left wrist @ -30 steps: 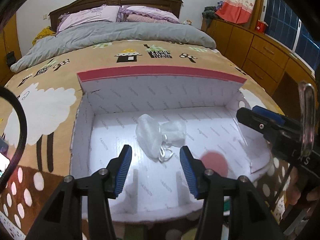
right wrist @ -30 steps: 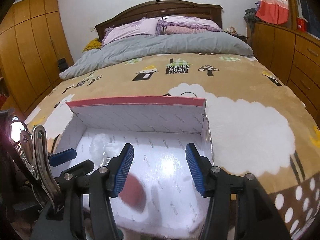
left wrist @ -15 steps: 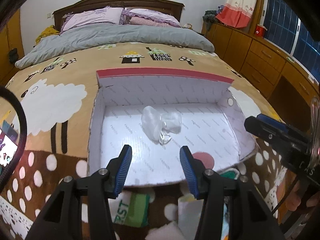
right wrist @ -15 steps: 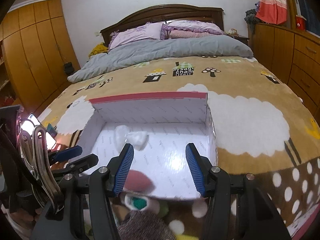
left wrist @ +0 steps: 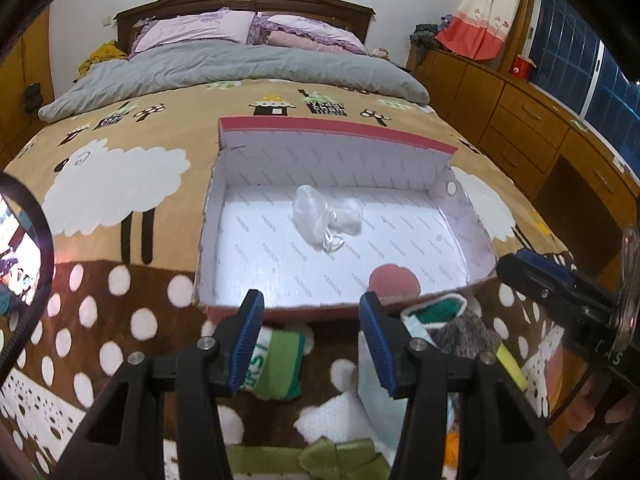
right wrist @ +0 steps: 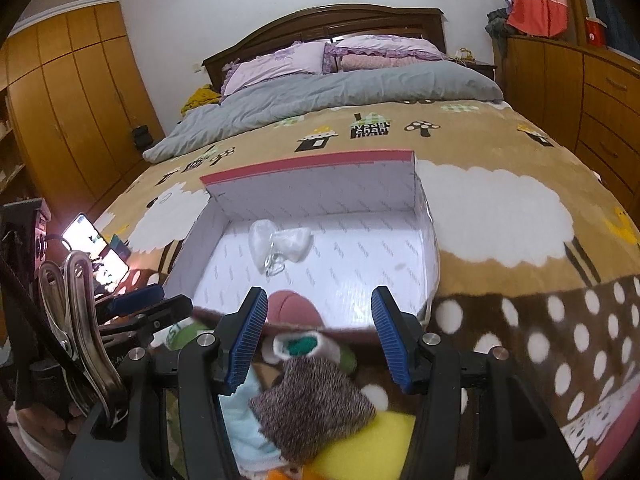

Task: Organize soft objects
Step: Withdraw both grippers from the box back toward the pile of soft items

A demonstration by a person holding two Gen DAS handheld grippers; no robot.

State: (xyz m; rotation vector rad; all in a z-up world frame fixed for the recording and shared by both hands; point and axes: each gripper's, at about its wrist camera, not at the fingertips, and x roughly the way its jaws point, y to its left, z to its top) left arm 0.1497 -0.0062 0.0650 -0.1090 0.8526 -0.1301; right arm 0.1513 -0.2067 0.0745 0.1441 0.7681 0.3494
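Observation:
An open white box with a pink rim (left wrist: 332,126) (right wrist: 312,162) lies on the bed. A sheer white pouch (left wrist: 326,220) (right wrist: 280,244) rests on its floor. In front of the box lies a heap of soft things: a green-and-white sock (left wrist: 276,364), a grey knitted piece (right wrist: 312,396) (left wrist: 464,332), a light blue cloth (right wrist: 244,420), a yellow sponge (right wrist: 368,444) and a green ribbon bow (left wrist: 336,456). My left gripper (left wrist: 312,336) (right wrist: 148,304) hovers open over the heap's left side. My right gripper (right wrist: 320,336) (left wrist: 536,276) hovers open above the knitted piece. Neither holds anything.
The brown sheep-print blanket (right wrist: 520,280) covers the bed, with a grey duvet (left wrist: 240,68) and pillows at the far end. A lit phone (right wrist: 96,248) lies left of the box. Wooden drawers (left wrist: 532,120) run along the right, a wardrobe (right wrist: 60,120) along the left.
Both grippers have drawn back from over the box toward the bed's near edge. The box now looks farther off, and the heap of soft things has come into view under the fingers.

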